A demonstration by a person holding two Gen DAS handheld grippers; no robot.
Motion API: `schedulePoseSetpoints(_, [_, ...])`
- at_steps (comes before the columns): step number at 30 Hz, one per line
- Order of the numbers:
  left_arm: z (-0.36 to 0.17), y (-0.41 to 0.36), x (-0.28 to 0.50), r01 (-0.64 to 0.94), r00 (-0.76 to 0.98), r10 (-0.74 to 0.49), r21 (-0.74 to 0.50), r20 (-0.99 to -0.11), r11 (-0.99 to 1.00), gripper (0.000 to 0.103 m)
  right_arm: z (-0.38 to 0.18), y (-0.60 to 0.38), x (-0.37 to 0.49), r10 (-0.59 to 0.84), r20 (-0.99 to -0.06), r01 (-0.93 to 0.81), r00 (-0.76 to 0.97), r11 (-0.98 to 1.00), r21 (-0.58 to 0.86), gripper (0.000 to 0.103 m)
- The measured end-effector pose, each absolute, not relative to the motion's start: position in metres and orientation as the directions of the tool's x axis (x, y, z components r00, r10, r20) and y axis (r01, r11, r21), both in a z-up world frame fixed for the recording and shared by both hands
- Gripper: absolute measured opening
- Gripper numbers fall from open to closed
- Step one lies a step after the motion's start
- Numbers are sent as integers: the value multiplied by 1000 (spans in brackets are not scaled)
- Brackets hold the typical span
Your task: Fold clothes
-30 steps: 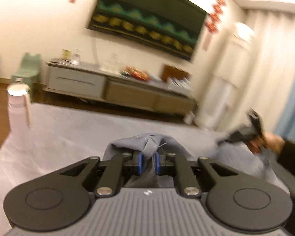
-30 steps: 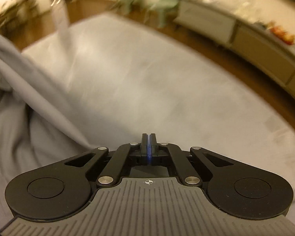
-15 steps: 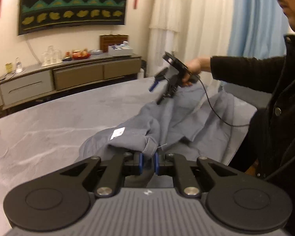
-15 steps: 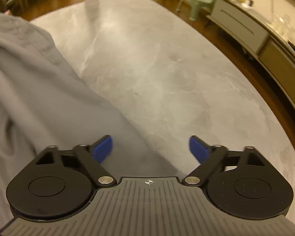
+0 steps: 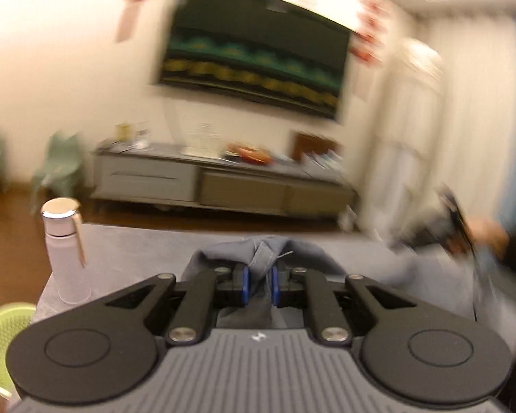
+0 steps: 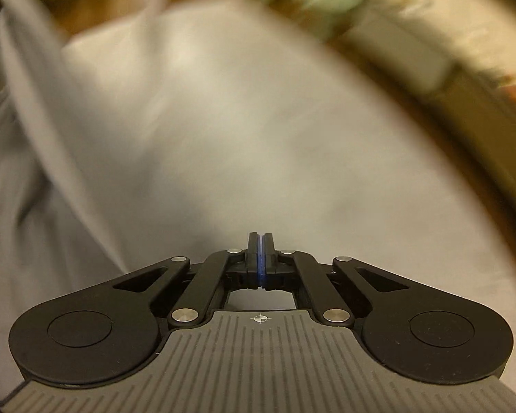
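From the left wrist camera, we see our left claw [image 5: 258, 284] pinching a bunched fold of the grey garment [image 5: 258, 256], its blue pads pressed against the cloth from both sides. The garment rises in a hump just ahead of the claw and trails to the right over the grey desk [image 5: 137, 251]. The claw points slightly downward toward the far wall. A pale bottle [image 5: 65, 247] stands on the desk at the left, and a green basket [image 5: 3, 340] sits at the lower left corner. At the far right, very blurred, our right hand [image 5: 481, 234] holds the right claw above the cloth; we think it is close to the fabric but cannot tell if it touches.

To do this step well, we judge that the left pinch should stay firm while the right claw takes a matching edge, so the cloth lifts evenly and no slack bunches.

From the right wrist camera, the right claw [image 6: 259, 254] is pressed together with nothing between its pads. It tilts steeply down at bare desk [image 6: 258, 137]. The garment [image 6: 34, 172] lies to its left, apart from the tips.
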State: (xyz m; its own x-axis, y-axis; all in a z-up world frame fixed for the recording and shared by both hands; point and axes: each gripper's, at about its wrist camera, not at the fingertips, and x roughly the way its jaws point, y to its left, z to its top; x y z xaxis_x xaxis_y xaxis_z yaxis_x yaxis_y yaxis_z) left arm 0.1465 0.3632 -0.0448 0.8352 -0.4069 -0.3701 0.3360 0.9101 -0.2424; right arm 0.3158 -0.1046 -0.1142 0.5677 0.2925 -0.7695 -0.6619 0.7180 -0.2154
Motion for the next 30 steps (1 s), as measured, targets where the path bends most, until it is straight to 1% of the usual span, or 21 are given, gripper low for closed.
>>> schedulePoseSetpoints(1, [-44, 362, 171, 273, 838, -375, -289, -397, 917, 12, -106, -116, 325, 256, -753, -610, 606, 757, -234, 0])
schedulePoseSetpoints(2, [-47, 357, 198, 210, 827, -326, -286, -458, 935, 12, -100, -127, 335, 224, -749, -565, 623, 791, -234, 0])
schedulePoseSetpoints(3, [-52, 355, 214, 174, 821, -293, -273, -491, 946, 12, -100, -135, 341, 205, -760, -541, 617, 811, -221, 6])
schedulePoseSetpoints(4, [-57, 354, 229, 139, 812, -259, -258, -522, 956, 12, -104, -139, 342, 197, -774, -536, 602, 818, -209, 13])
schedulePoseSetpoints(5, [-62, 356, 236, 110, 810, -244, -271, -533, 956, 12, -112, -140, 335, 197, -783, -550, 590, 808, -212, 27])
schedulePoseSetpoints(6, [-66, 358, 239, 97, 813, -239, -282, -531, 955, 12, -122, -140, 326, 199, -790, -569, 580, 792, -219, 55])
schedulePoseSetpoints(7, [-68, 362, 239, 80, 815, -232, -294, -530, 952, 12, -131, -140, 316, 200, -798, -589, 569, 776, -225, 64])
schedulePoseSetpoints(8, [-71, 366, 237, 59, 816, -224, -309, -533, 949, 12, -138, -142, 304, 210, -795, -604, 569, 763, -230, 71])
schedulePoseSetpoints(10, [-75, 374, 231, 47, 814, -220, -316, -537, 948, 12, -149, -153, 277, 252, -770, -600, 586, 773, -204, 75])
schedulePoseSetpoints(12, [-83, 376, 224, 39, 810, -211, -309, -548, 950, 12, -157, -163, 256, 306, -731, -589, 610, 792, -160, 92])
schedulePoseSetpoints(13, [-83, 377, 223, 43, 807, -217, -311, -550, 950, 12, -164, -165, 251, 302, -715, -576, 631, 800, -170, 93])
schedulePoseSetpoints(15, [-85, 376, 225, 44, 798, -222, -314, -560, 949, 12, -180, -168, 260, 283, -726, -509, 627, 854, -107, 92])
schedulePoseSetpoints(17, [-90, 373, 228, 51, 797, -222, -303, -562, 952, 12, -185, -185, 289, 322, -742, -361, 588, 925, 115, 91])
schedulePoseSetpoints(19, [-91, 369, 223, 62, 805, -223, -295, -550, 953, 12, -191, -200, 309, 371, -731, -182, 573, 927, 328, 87])
schedulePoseSetpoints(20, [-90, 369, 220, 75, 809, -234, -300, -539, 951, 12, -194, -208, 319, 395, -721, -86, 569, 901, 426, 81])
schedulePoseSetpoints(22, [-92, 365, 218, 83, 820, -235, -298, -521, 951, 12, -201, -206, 333, 377, -721, 16, 581, 881, 473, 49])
schedulePoseSetpoints(23, [-92, 366, 217, 82, 822, -236, -303, -518, 950, 12, -203, -203, 338, 363, -729, 45, 581, 879, 474, 4])
schedulePoseSetpoints(25, [-87, 367, 219, 60, 843, -204, -291, -497, 955, 12, -200, -199, 339, 320, -722, 69, 614, 889, 452, 1])
schedulePoseSetpoints(26, [-84, 368, 220, 48, 854, -188, -285, -486, 957, 12, -189, -196, 334, 294, -695, 48, 656, 903, 428, 0])
schedulePoseSetpoints(29, [-69, 381, 212, 81, 892, -232, -367, -388, 927, 12, -121, -212, 289, 227, -521, -2, 823, 918, 397, 0])
schedulePoseSetpoints(30, [-72, 383, 211, 78, 887, -234, -370, -398, 926, 12, -98, -219, 261, 214, -463, -19, 860, 920, 391, 0])
